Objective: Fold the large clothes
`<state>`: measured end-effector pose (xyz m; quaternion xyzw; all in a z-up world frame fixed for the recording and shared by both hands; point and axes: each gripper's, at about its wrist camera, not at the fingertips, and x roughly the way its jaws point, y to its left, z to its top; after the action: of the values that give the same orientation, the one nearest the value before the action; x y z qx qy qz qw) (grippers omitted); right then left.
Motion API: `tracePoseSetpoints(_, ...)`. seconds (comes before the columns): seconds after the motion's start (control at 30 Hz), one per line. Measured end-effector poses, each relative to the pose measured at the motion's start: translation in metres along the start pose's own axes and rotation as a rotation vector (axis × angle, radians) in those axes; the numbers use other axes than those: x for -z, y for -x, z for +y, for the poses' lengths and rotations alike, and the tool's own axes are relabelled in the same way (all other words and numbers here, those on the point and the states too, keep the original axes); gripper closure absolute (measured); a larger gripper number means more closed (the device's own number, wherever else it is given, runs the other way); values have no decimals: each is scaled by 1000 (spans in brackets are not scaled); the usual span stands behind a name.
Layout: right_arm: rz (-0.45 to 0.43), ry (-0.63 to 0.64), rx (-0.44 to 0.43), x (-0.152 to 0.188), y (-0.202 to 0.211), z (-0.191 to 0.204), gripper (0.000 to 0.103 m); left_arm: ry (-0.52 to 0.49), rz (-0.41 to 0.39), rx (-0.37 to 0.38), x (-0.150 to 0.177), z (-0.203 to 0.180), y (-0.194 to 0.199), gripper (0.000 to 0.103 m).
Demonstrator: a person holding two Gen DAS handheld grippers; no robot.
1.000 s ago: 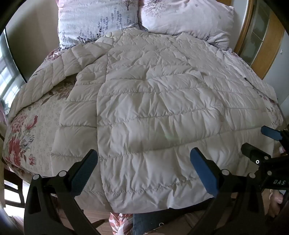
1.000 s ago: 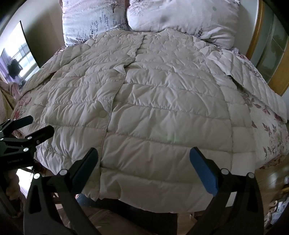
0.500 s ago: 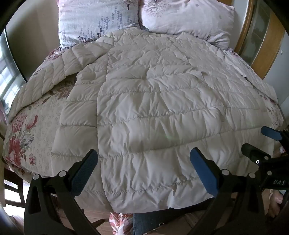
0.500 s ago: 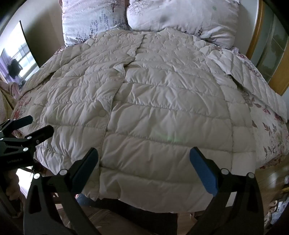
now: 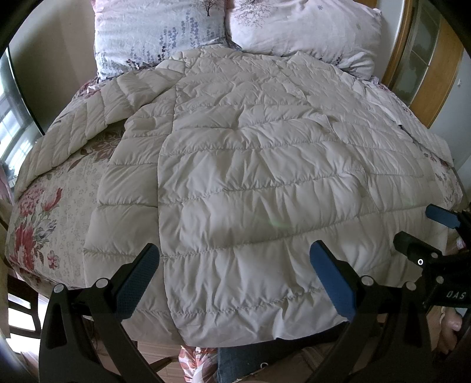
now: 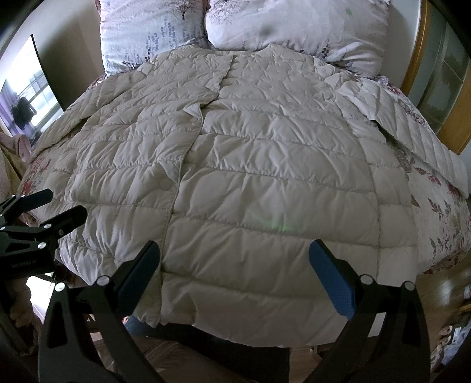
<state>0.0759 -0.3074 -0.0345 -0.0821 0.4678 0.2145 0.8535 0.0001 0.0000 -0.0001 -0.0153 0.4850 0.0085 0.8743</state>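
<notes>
A large cream quilted down jacket [image 5: 250, 176] lies spread flat, front up, over the bed, with its collar toward the pillows and its hem hanging over the near edge. Its snap placket [image 6: 176, 182] runs down the middle, and both sleeves spread outward. My left gripper [image 5: 232, 265] hovers open above the hem's left half with nothing between its fingers. Over the hem's right half, my right gripper [image 6: 234, 262] is also open and empty. Each gripper shows at the edge of the other's view: the right gripper [image 5: 426, 232] and the left gripper [image 6: 50, 209].
Two floral pillows [image 5: 159, 32] [image 6: 294, 26] lean at the headboard. A flowered bedspread [image 5: 44, 212] shows beside the jacket. A wooden bed frame [image 6: 418, 53] rises at the right. Wood floor [image 6: 435, 282] lies beyond the bed's right corner.
</notes>
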Motion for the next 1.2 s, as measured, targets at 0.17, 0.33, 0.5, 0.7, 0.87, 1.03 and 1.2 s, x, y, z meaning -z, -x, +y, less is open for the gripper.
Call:
tracePoseSetpoints(0.17, -3, -2, -2, 2, -1, -1, 2, 0, 1, 0, 0, 0, 0, 1)
tracePoseSetpoints(0.33, -3, -4, -3, 0, 0, 0, 2, -1, 1, -1, 0, 0, 0, 1)
tracePoseSetpoints(0.5, -2, -4, -3, 0, 0, 0, 2, -1, 0, -2, 0, 0, 0, 1)
tracePoseSetpoints(0.7, -2, -4, -4, 1, -2, -1, 2, -1, 1, -2, 0, 0, 0, 1)
tracePoseSetpoints(0.87, -3, -6, -6, 1, -1, 0, 2, -2, 1, -3, 0, 0, 0, 1)
tracePoseSetpoints(1.03, -1, -6, -7, 1, -1, -1, 2, -2, 1, -4, 0, 0, 0, 1)
tracePoseSetpoints(1.2, -1, -7, -8, 1, 0, -1, 2, -2, 2, -4, 0, 0, 0, 1)
